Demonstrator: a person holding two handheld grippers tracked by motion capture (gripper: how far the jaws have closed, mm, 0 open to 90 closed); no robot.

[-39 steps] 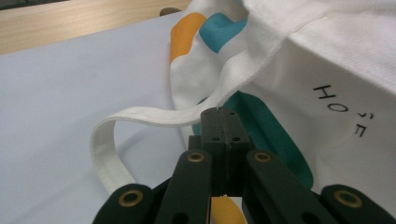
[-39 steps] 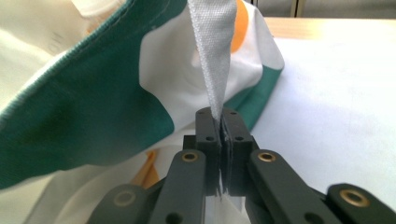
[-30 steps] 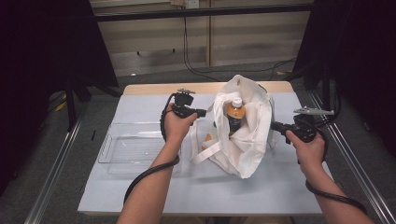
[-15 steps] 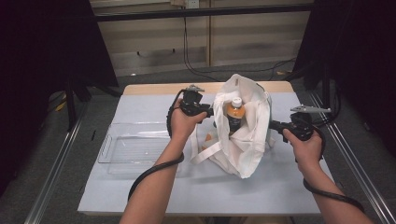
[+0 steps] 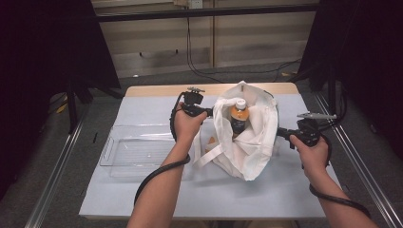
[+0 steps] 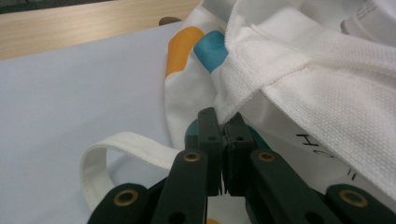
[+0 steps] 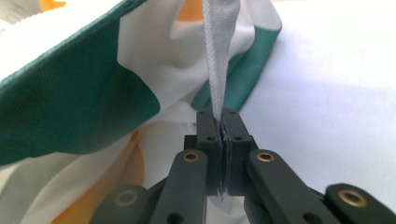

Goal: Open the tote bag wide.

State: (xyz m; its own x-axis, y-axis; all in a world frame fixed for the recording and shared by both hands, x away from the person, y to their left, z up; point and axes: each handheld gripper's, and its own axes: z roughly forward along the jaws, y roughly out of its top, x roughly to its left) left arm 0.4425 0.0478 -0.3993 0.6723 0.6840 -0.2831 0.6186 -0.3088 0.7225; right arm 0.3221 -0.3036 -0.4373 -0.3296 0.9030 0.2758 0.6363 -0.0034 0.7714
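Tote bag (image 5: 247, 137) mouth up, bottle (image 5: 239, 116) upright inside; left gripper (image 5: 209, 113) and right gripper (image 5: 281, 133) jaws clamp opposite rim edges.

A pale-covered table (image 5: 142, 190) carries a clear plastic tray (image 5: 138, 152) on its left half and a white tote bag (image 5: 252, 147) near its middle.

White cloth tote bag (image 5: 247, 137) on pale sheet-covered table (image 5: 142, 190), right of centre. Orange-filled bottle with white cap (image 5: 239, 116) upright inside bag. Clear plastic tray (image 5: 138, 149) left of bag, near it. Small orange item (image 5: 210, 140), possibly fruit, just left of bag. Left gripper (image 5: 209, 113) at bag's left rim; right gripper (image 5: 281, 133) at bag's right side. Strap loop (image 6: 121, 154) on table beside bag.
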